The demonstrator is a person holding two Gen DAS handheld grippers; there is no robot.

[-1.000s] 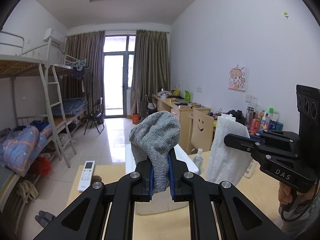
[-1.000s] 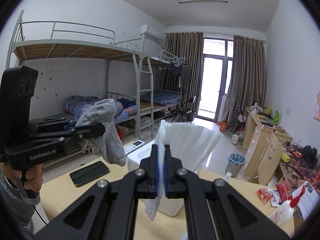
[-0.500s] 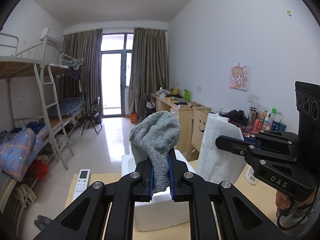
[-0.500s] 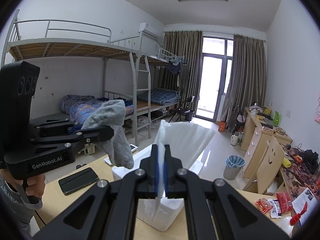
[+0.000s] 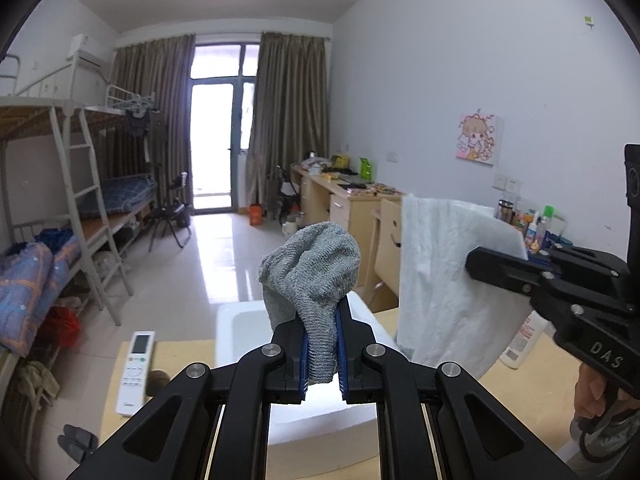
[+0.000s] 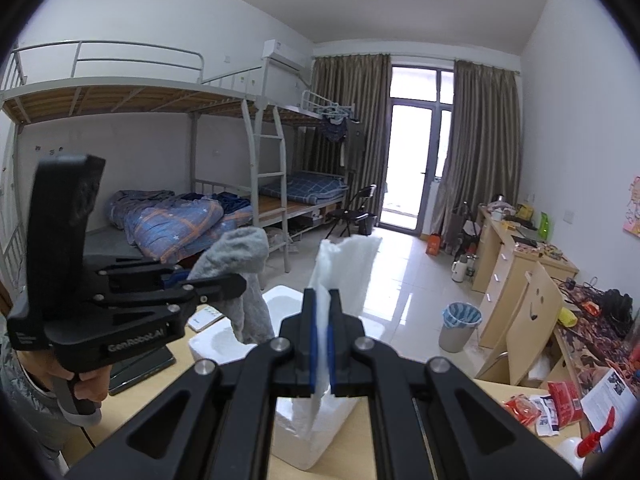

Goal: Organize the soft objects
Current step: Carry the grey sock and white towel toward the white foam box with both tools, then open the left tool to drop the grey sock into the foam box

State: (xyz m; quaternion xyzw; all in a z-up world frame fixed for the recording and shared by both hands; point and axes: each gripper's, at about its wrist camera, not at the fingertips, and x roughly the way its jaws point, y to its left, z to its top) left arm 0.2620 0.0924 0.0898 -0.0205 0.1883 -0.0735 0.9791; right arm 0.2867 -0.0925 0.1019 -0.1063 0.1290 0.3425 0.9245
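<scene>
Both tongs clamped soft cloths above a white foam box (image 5: 240,332) on the tabletop (image 6: 460,404).

The left tongs (image 5: 322,354) were closed on a grey knitted cloth (image 5: 310,276); the right tongs (image 6: 322,354) pinched a thin white crinkled cloth (image 6: 344,268). Only the left view showed a white remote control (image 5: 134,366); only the right view showed a dark phone (image 6: 140,366) under the left hand (image 6: 90,382).

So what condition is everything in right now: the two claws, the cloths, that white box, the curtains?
Left gripper: shut on the grey sock.
Grey sock: clamped, held up, flopping over.
Right gripper: shut on the white cloth.
White cloth: pinched, held up in the air.
White foam box: open-topped, on the table.
Curtains: drawn aside from the glass door.
Black phone: flat, screen dark.
</scene>
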